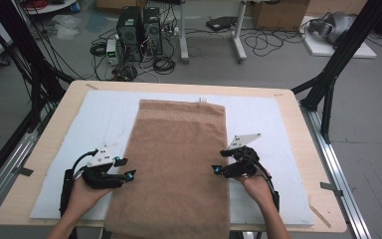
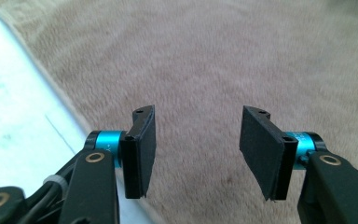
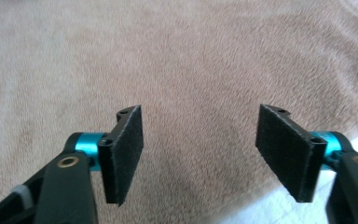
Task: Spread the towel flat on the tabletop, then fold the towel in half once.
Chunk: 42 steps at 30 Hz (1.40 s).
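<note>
Nearest to me, my hands hold the left gripper (image 1: 122, 168) and the right gripper (image 1: 220, 162) over the two long edges of the brown towel (image 1: 176, 164). Both have their jaws spread, with nothing pinched between them. The towel lies flat along the middle of the white mat (image 1: 263, 124), its near end hanging over the table (image 1: 298, 129) edge. I judge a fold is being prepared; next I must lower each gripper and pinch one edge. Beyond the far side, computer towers (image 1: 139, 32) and cables (image 1: 273, 40) stand on the grey floor (image 1: 368, 124).
</note>
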Motion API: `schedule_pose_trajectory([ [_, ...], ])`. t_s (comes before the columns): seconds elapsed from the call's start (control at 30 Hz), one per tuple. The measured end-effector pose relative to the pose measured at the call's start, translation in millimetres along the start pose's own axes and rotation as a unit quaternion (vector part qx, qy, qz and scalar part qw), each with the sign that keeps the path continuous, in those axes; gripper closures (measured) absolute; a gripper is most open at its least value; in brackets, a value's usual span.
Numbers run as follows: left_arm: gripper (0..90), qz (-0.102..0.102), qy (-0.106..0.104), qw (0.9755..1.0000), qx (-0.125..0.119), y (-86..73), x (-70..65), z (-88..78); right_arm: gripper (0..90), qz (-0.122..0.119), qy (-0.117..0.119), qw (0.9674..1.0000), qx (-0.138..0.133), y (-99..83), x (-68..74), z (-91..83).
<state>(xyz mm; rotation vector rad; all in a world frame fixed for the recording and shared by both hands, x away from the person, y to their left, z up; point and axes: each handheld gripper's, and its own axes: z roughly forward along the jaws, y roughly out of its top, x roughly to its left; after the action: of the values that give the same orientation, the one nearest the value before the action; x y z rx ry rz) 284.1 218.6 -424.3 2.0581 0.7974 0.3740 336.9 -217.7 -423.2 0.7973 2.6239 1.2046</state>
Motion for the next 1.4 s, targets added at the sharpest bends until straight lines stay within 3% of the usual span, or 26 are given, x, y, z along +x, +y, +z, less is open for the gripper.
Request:
schedule_pose_trajectory([
  [0.13, 41.1, -0.006, -0.003, 1.0000, -0.005, 5.2, 2.7, -0.7, 29.6, -0.003, -0.003, 0.9999, -0.011, 5.0, 0.5, -0.8],
  [0.4, 36.5, -0.027, -0.006, 0.9996, -0.010, 8.0, 7.1, -0.9, 25.0, -0.010, 0.006, 0.9999, 0.005, 10.7, 2.6, 5.6],
  [0.47, 35.7, -0.028, -0.006, 0.9995, -0.010, 7.8, 7.6, -0.6, 21.6, -0.008, 0.008, 0.9999, 0.009, 14.0, 2.6, 5.8],
  [0.6, 35.3, -0.021, -0.005, 0.9997, -0.005, 7.6, 7.8, -0.9, 21.5, -0.022, 0.007, 0.9997, 0.006, 19.0, 4.2, 5.6],
  [1.03, 34.5, -0.020, -0.005, 0.9998, -0.005, 6.9, 8.2, -1.3, 21.4, -0.022, 0.006, 0.9997, 0.005, 20.5, 3.8, 3.8],
  [1.23, 35.2, -0.031, -0.007, 0.9993, 0.019, 13.8, 22.1, 5.9, 21.5, -0.014, 0.000, 0.9999, 0.006, 21.5, -1.7, 2.6],
  [1.4, 35.5, -0.020, 0.009, 0.9996, 0.017, 33.7, 32.7, 9.2, 21.6, -0.007, -0.010, 0.9999, 0.004, 32.1, -12.1, -2.3],
])
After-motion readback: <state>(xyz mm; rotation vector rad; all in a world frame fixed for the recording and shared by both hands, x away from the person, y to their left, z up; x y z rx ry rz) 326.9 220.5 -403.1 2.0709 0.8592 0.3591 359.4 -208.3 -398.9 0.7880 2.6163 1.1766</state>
